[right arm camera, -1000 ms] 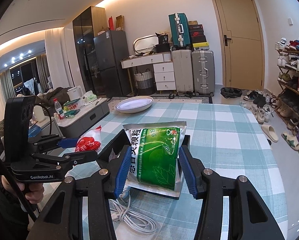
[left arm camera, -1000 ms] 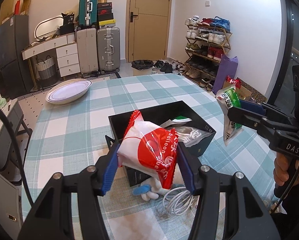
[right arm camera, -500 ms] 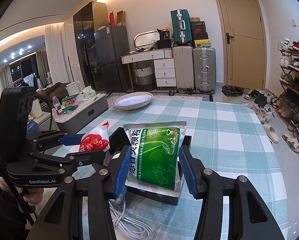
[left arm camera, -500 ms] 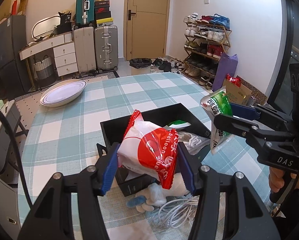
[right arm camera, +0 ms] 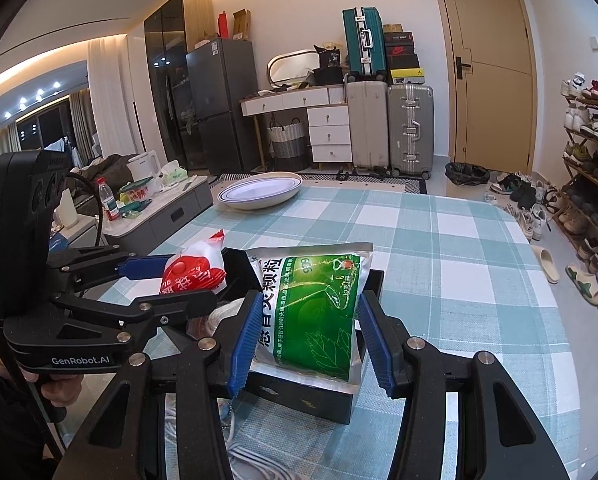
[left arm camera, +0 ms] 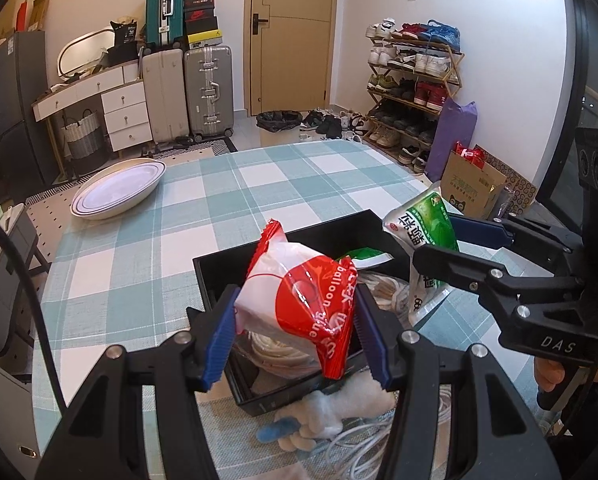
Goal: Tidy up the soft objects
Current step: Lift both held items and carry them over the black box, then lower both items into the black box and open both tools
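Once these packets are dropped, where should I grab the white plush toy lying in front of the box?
Grip the white plush toy across its pale body, coming from above. It lies flat on the tablecloth against the black box wall, with white cable coiled beside it. A side approach would likely hit the box or snag the cable.

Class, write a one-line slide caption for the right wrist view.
Right gripper holds a green packet above the black box; left gripper brings a red packet.
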`<state>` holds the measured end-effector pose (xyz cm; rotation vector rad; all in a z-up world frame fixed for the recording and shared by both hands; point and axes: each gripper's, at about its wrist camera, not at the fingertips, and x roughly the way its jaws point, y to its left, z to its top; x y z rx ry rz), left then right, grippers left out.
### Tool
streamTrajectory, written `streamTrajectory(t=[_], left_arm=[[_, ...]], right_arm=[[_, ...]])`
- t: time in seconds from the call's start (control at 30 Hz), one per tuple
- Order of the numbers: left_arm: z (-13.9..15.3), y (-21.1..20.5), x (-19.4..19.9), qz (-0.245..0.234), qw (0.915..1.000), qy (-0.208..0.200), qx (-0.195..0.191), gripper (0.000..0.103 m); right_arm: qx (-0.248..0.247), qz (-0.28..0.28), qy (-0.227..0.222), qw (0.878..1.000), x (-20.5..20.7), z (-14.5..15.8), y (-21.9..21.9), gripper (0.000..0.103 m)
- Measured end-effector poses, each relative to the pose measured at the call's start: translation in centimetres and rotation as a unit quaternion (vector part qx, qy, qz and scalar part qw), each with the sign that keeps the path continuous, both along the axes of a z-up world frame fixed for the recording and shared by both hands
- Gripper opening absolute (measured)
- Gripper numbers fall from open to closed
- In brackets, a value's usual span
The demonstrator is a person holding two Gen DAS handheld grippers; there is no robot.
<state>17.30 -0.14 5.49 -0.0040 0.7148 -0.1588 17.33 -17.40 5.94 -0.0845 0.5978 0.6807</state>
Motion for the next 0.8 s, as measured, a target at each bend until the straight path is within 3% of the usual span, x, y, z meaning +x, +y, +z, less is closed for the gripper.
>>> streamTrajectory(t=[0.8], left_arm=[[-3.5, 0.2, 3.0, -0.003, 0.9993, 0.035, 0.015, 0.055]], right_arm=[[-0.022, 0.021, 0.016, 0.999, 3.3, -2.8, 2.0, 0.05]])
